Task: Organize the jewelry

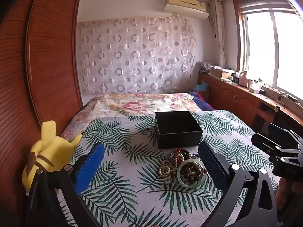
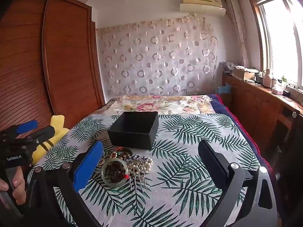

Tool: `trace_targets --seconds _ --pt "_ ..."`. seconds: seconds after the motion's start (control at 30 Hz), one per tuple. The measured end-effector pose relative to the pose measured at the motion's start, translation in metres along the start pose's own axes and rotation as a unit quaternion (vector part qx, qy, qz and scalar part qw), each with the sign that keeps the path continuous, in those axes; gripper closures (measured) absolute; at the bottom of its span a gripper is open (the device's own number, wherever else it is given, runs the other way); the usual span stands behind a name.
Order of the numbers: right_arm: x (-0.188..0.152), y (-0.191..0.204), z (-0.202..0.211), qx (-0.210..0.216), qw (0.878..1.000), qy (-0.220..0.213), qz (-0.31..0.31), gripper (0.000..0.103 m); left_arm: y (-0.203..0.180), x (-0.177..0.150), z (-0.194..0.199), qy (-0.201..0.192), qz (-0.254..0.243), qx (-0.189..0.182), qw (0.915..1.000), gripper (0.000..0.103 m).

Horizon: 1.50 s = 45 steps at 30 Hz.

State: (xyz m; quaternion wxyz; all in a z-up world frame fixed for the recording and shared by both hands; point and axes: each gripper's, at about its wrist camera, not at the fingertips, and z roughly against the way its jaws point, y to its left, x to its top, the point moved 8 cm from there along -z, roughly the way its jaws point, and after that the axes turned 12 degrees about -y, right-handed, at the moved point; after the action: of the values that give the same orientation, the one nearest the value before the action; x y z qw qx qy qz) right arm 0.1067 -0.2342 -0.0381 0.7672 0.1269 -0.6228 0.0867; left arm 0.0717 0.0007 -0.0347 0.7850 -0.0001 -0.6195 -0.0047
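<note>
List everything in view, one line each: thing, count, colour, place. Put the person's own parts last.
box: one, black, open, on the bed beyond the jewelry
jewelry pile: one heap, mixed beads, on the leaf-print cover
bangle: one, pale green, front of the pile, around dark beads
pearl strand: one, cream, left side of the pile
hair comb: one, silver, right of the bangle
plush toy: one, yellow, left edge of the bed
wardrobe: one, brown, left wall
air conditioner: one, cream, high on the wall
left tool: one, black and blue, open
right tool: one, black and blue, open
hand: one, on the left tool's grip
</note>
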Motion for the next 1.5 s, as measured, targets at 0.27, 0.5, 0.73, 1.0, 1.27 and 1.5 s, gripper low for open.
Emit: trace_targets --seconds 0.27,0.5,0.73,1.0,1.27,1.5 --pt "-0.0006 0.0025 -0.0004 0.000 1.000 0.001 -0.001 0.002 -0.0010 0.0035 0.0006 -0.002 -0.001 0.001 1.0000 0.007" --pt "-0.0023 0.0045 -0.0024 0.000 1.000 0.001 -0.001 0.002 -0.0012 0.0070 0.0039 -0.004 -0.001 0.000 1.0000 0.007" --pt "-0.0014 0.0057 -0.0025 0.000 1.000 0.001 -0.001 0.002 -0.0020 0.0078 0.0063 -0.006 -0.001 0.000 1.0000 0.007" --pt "-0.0012 0.0059 -0.0024 0.000 1.000 0.000 -0.001 0.002 -0.0015 0.0085 0.0067 -0.007 -0.001 0.000 1.0000 0.007" --pt "-0.0010 0.0055 -0.0020 0.001 1.000 0.000 -0.001 0.002 -0.0019 0.0094 0.0073 -0.007 -0.001 -0.001 1.0000 0.007" --pt "0.0010 0.0064 -0.0008 0.000 1.000 0.000 -0.001 0.002 -0.0020 0.0086 0.0072 -0.008 -0.001 0.000 1.0000 0.007"
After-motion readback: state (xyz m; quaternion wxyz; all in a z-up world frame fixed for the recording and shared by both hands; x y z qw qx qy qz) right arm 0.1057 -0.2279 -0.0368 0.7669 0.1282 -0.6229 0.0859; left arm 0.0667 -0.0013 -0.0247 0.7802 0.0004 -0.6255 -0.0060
